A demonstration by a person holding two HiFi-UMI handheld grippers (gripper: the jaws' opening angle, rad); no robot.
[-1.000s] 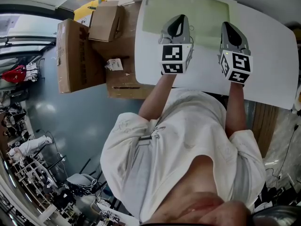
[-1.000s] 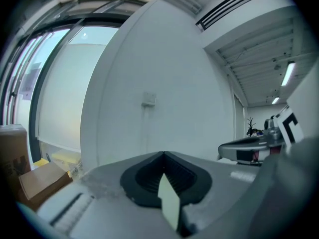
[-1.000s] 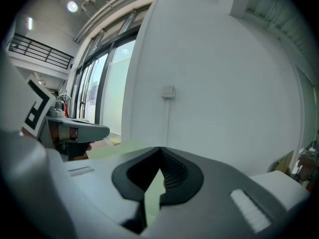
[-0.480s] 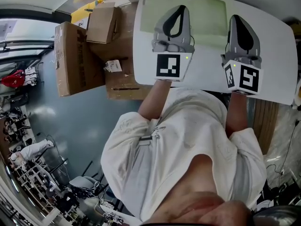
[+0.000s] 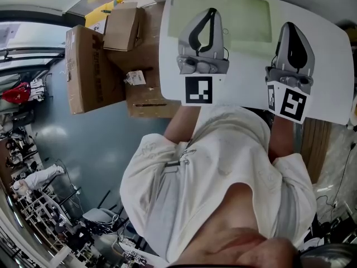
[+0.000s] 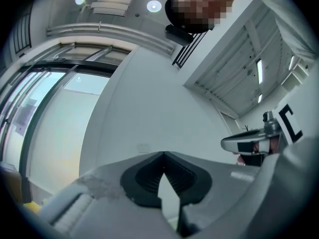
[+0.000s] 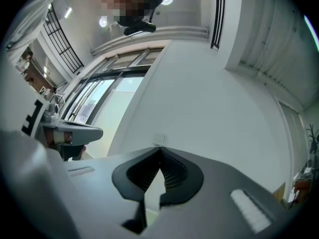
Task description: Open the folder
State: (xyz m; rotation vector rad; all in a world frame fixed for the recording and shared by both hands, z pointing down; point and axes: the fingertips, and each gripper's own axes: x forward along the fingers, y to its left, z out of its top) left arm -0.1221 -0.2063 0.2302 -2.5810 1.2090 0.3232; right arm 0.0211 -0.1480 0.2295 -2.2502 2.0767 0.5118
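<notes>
Toward the far edge of the white worktop (image 5: 329, 66) the pale green folder (image 5: 245, 15) lies flat. I have my left gripper (image 5: 211, 11) showing over the folder's left part. My right gripper (image 5: 290, 25) is just off the folder's right edge, over bare worktop. Both are clenched: in each gripper view the jaw tips meet with nothing between them, pointing at a plain wall and ceiling. Cardboard boxes (image 5: 89, 66) stand beyond the worktop's left edge.
</notes>
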